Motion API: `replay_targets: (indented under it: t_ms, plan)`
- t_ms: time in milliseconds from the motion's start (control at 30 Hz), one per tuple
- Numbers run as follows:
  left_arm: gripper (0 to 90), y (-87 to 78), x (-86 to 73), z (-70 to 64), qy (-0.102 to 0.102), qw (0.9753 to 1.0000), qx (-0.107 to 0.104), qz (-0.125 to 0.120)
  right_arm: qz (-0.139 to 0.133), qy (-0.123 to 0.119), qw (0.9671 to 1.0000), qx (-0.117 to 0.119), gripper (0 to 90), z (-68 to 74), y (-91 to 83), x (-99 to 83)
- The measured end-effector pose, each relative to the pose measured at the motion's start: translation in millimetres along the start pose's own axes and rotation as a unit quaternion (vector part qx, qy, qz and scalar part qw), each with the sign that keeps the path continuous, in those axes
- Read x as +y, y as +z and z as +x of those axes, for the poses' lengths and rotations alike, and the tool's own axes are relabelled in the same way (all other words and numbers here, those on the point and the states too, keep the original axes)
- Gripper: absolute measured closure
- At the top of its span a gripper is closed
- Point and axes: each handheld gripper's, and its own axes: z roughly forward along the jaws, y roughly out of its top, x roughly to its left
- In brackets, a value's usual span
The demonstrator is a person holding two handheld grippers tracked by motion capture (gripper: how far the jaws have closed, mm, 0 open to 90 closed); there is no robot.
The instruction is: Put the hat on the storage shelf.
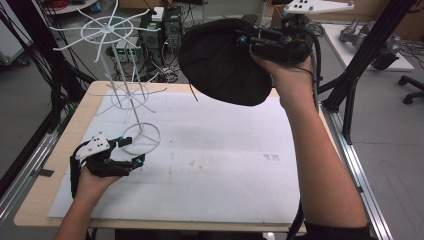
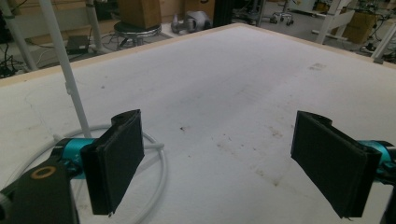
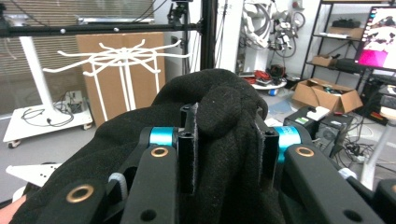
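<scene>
A black fabric hat (image 1: 223, 61) hangs in the air above the table's far edge, pinched at its rim by my right gripper (image 1: 255, 44). In the right gripper view the jaws of the right gripper (image 3: 226, 140) are shut on a fold of the black hat (image 3: 219, 107). A white wire rack (image 1: 116, 60) with spoked arms stands at the far left of the table on a ring base (image 1: 141, 138). My left gripper (image 1: 131, 151) rests low beside that ring base, open. In the left gripper view the left gripper (image 2: 217, 158) holds nothing, with the ring base (image 2: 156, 163) and pole (image 2: 65, 70) by its left jaw.
A white mat (image 1: 210, 155) covers the wooden table (image 1: 35, 195). Black frame posts (image 1: 360, 55) stand at the right, and cables and electronics (image 1: 160, 35) lie on the floor beyond the far edge.
</scene>
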Motion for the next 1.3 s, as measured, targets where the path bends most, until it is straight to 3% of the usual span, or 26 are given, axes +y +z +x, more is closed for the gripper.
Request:
replay_targets:
  t_ms: [533, 1300]
  plan:
    - [17.3, 1.3, 0.3, -1.5, 0.001, 1.0, -0.003, 0.001, -0.012, 0.0, 0.9999, -0.004, 69.8, 1.9, 6.7, 23.6]
    - [17.3, -0.3, 0.1, -0.3, -0.001, 1.0, -0.003, 0.0, -0.014, -0.02, 0.9996, -0.016, 69.8, 8.2, 27.5, 58.9]
